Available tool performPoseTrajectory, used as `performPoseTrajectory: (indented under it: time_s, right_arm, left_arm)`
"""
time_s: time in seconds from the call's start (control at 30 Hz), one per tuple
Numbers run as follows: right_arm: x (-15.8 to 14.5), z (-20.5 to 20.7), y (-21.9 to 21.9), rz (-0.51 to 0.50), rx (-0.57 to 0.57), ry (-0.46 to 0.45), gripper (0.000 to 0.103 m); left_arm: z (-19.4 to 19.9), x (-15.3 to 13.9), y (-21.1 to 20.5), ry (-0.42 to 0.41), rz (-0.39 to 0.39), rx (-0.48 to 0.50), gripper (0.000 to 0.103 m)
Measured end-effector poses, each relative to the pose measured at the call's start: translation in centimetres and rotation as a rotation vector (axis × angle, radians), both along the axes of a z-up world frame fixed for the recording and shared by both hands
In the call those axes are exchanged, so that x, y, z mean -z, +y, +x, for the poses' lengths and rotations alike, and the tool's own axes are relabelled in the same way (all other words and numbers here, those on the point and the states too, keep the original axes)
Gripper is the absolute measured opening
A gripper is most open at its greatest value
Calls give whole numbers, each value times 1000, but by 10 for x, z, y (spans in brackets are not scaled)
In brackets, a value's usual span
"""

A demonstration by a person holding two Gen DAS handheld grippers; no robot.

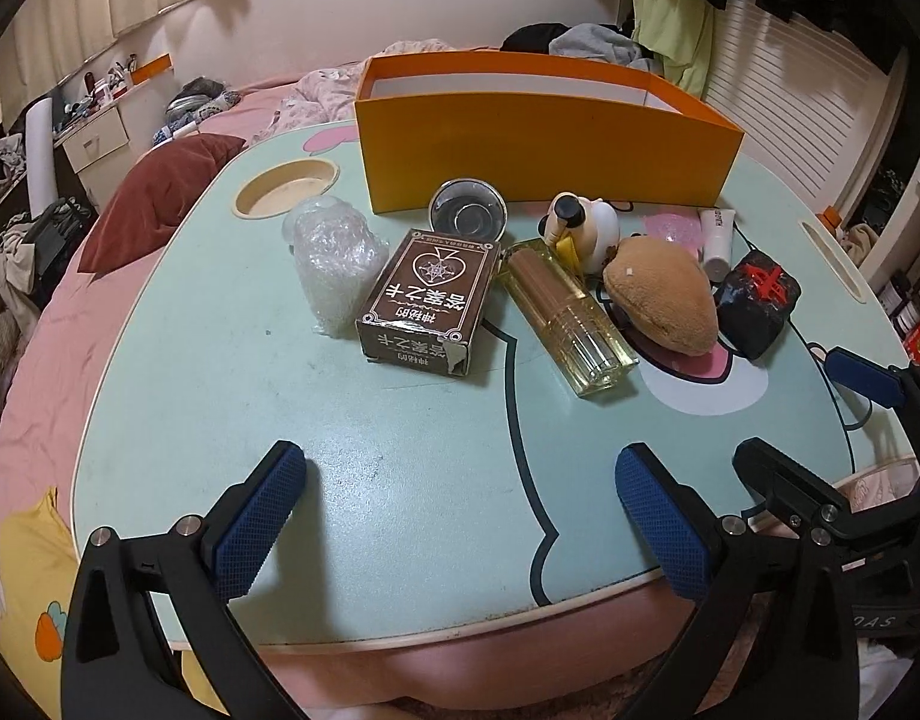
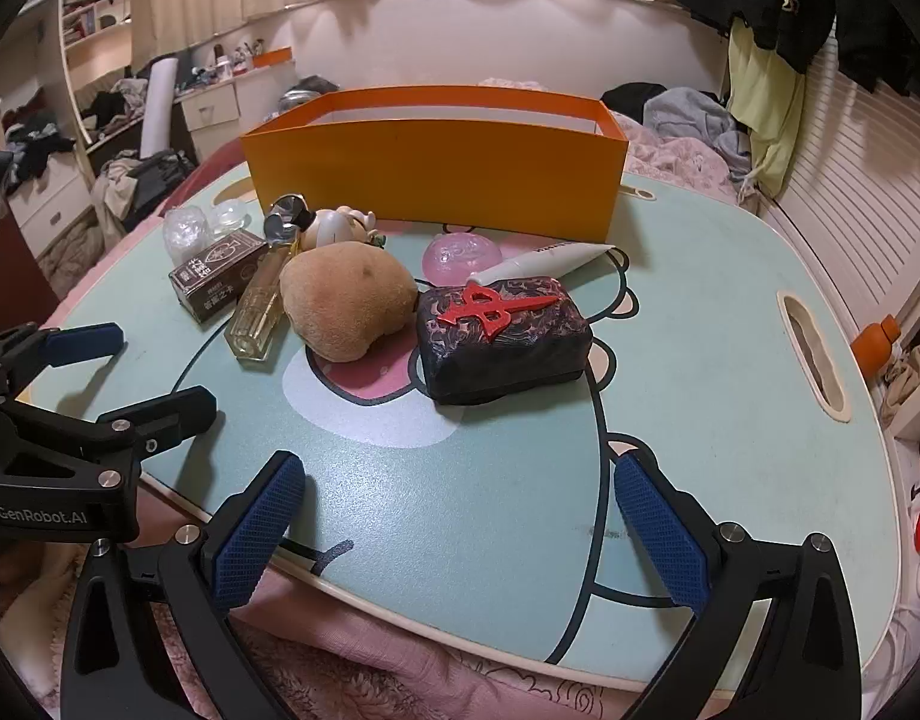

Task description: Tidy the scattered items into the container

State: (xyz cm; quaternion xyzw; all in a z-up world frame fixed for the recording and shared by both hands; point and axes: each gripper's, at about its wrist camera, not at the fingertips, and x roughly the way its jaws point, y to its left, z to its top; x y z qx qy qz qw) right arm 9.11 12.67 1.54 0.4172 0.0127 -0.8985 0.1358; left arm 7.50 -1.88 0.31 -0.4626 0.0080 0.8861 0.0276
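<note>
While the orange container is standing upright at the far side of the mint-green lap table, the scattered items are lying in a loose row just in front of its near wall. From the left wrist view, a bubble-wrapped bundle is sitting at the left end, touching or nearly touching a brown card box that is lying flat. Behind the card box a small glass bowl is resting close to the container's wall. A yellow perfume bottle is lying on its side beside the card box, with a white figurine behind it. A tan plush toy is pressing against the bottle's right side, and a dark block with a red character is sitting just beside the plush. Behind these two, a pink translucent blob and a white tube are lying near the container.

Both grippers are hovering over the table's near edge, well apart from every item. The left gripper is holding its blue-padded fingers wide apart with nothing between them, and the right gripper is doing the same. Pink bedding is showing beneath the table's near rim.
</note>
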Motion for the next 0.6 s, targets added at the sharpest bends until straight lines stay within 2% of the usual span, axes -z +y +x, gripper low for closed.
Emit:
performPoseTrajectory:
  time_s: [0.6]
  right_arm:
    - [-1,2,-1,7,-5,5,103]
  left_arm:
    - [-2,0,0,12,2,9,103]
